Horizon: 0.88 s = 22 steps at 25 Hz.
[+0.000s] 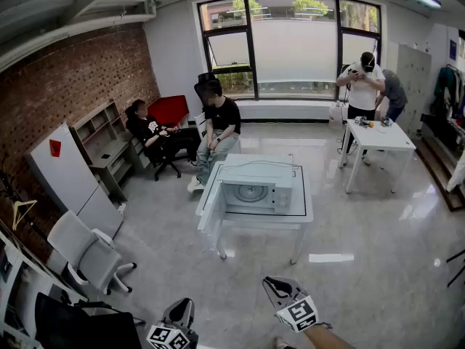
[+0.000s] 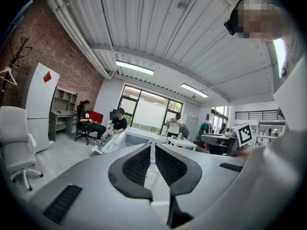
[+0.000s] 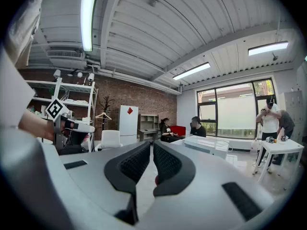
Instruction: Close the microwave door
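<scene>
fingers of left gripper [image 2: 152, 147] and right gripper [image 3: 151, 146] pressed together, empty — microwave [image 1: 256, 187] door [image 1: 209, 198] stands open.

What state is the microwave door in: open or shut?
Open. The head view shows the microwave with its inside and turntable exposed, and the door swung out at the picture's left side.

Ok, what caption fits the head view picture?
Open-doored microwave on a white table; left gripper and right gripper low, far off.
</scene>
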Motion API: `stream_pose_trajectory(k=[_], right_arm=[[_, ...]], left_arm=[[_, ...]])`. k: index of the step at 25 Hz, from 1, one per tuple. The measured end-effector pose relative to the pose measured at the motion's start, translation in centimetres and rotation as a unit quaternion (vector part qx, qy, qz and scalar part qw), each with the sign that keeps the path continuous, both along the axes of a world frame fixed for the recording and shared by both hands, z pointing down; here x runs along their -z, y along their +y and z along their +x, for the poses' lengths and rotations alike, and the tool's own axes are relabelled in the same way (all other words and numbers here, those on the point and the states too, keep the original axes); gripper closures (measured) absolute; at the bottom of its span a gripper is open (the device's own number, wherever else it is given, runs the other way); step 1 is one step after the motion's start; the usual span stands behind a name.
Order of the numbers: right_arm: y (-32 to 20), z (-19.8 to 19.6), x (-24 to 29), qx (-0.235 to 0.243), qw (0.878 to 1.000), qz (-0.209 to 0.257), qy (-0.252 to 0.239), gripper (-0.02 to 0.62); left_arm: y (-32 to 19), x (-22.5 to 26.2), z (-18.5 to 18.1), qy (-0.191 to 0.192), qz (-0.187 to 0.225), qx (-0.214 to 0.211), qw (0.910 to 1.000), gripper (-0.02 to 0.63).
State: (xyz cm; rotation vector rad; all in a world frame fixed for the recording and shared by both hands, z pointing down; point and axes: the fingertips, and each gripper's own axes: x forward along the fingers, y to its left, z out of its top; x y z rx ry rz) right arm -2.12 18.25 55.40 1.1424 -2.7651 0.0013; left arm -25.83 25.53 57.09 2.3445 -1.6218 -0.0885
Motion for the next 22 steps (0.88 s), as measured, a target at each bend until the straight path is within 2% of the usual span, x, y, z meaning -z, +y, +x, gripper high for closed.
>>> stream_pose_trajectory(k=[8, 14, 22], right_arm=[[-0.5, 0.2, -0.2, 0.001, 1.0, -0.008, -0.006, 0.568], [-1.0, 0.4, 0.0, 0.009, 0.999, -0.028, -0.03, 0.565], [-2.0, 0.4, 0.2, 0.021, 0.999, -0.017, -0.031, 0.565]], left_arm=[[-0.4, -0.4, 0.3, -0.001, -0.001, -0.001, 1.0, 0.588], [-0.8, -0.2, 0.7, -0.001, -0.001, 0.0, 1.0, 0.588], [-1.8, -0.5, 1.6, -0.004, -0.003, 0.003, 1.0, 0.588]])
